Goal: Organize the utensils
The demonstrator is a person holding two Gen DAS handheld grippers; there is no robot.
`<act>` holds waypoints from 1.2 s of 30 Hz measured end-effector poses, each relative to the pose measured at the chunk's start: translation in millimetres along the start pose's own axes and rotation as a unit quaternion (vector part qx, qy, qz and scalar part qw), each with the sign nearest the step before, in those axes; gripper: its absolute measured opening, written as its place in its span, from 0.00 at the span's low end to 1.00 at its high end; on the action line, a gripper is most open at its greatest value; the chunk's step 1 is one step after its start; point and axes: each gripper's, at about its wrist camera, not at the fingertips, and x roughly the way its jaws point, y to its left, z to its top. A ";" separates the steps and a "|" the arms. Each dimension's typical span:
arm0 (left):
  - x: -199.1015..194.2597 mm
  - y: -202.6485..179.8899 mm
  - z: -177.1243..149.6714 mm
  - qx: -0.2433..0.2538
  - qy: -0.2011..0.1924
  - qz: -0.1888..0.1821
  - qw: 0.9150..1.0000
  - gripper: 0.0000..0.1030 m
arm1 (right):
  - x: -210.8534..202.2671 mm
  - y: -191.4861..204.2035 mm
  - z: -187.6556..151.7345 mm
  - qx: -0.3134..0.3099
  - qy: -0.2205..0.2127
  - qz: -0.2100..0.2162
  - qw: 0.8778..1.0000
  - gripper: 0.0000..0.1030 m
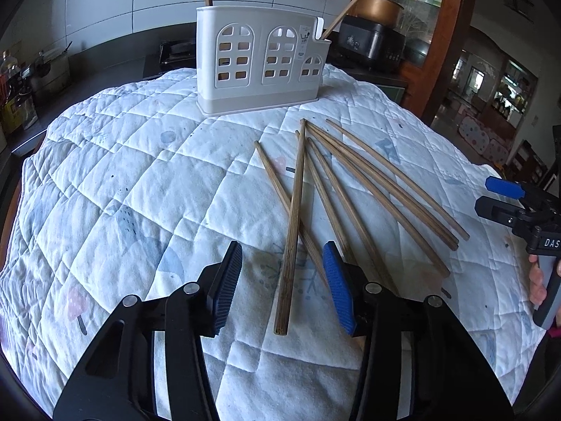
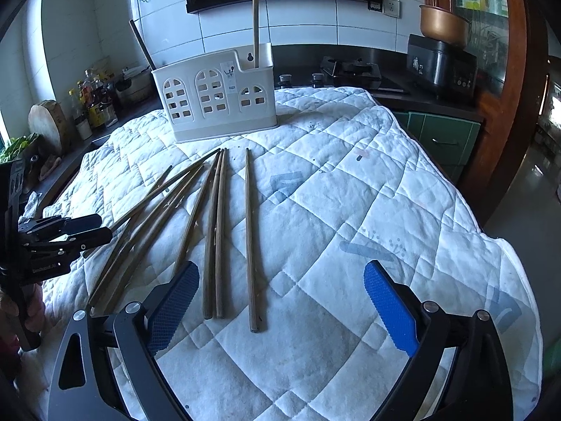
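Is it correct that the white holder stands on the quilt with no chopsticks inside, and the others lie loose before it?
Not quite. The white holder already has two chopsticks standing inside, as the right wrist view shows. It does stand on the quilt, with the others loose before it.

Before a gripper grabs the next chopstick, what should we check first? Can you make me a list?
1. Left gripper around a chopstick: ok, one lies between its fingers, not pinched.
2. Right gripper open: ok, wide.
3. Holder upright: ok, standing on the quilt.
4. Room in holder: ok, only two sticks inside.
5. Chopsticks untangled: not ok, several cross.
6. Grippers apart: ok.
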 end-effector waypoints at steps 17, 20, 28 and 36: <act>13.3 1.5 0.7 0.003 0.025 0.004 1.000 0.13 | 13.9 -1.9 2.9 -0.003 0.026 0.013 1.000 0.71; 13.9 0.2 0.7 0.006 0.025 0.005 1.000 0.13 | 14.5 -2.0 2.6 -0.005 0.027 0.014 1.000 0.69; 10.6 -7.5 1.0 0.024 0.017 0.009 1.000 0.06 | 20.4 -1.6 1.9 -0.007 0.038 0.021 0.999 0.58; -8.5 -14.3 2.4 0.029 -0.014 0.008 0.999 0.06 | 19.7 -4.1 2.6 0.001 0.036 0.029 0.999 0.48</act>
